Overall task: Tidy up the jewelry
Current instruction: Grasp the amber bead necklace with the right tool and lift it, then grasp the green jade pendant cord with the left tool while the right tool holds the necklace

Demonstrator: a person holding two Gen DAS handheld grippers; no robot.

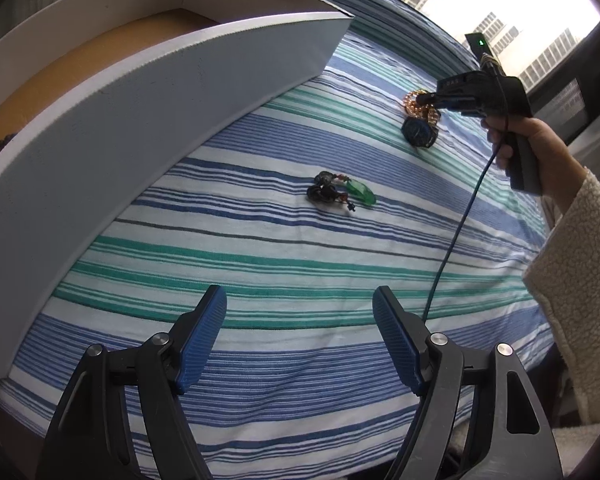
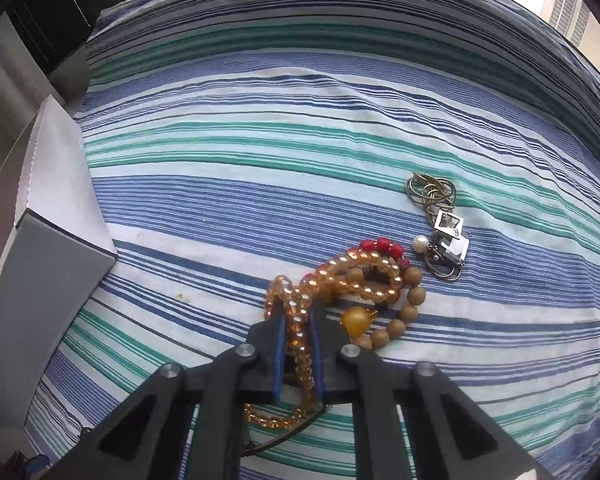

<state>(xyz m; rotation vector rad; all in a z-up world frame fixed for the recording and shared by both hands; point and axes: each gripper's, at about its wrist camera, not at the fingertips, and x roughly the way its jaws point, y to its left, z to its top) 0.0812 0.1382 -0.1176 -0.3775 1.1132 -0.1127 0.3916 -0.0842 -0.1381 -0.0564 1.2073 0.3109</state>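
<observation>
R gripper point(image 2: 298, 322) clamped on amber bead strand point(image 2: 300, 332) in far-right pile on striped cloth point(image 1: 260, 240). L gripper point(image 1: 300, 320) jaws apart, empty. Green-pendant piece point(image 1: 340, 192), watch point(image 1: 418, 132), keyring charm point(image 2: 440, 224) not yet in box point(image 1: 160, 92). Most left to do.

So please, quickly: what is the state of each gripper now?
Left gripper: open, nothing between its jaws, above the striped cloth.
Right gripper: shut on the amber bead strand.
</observation>
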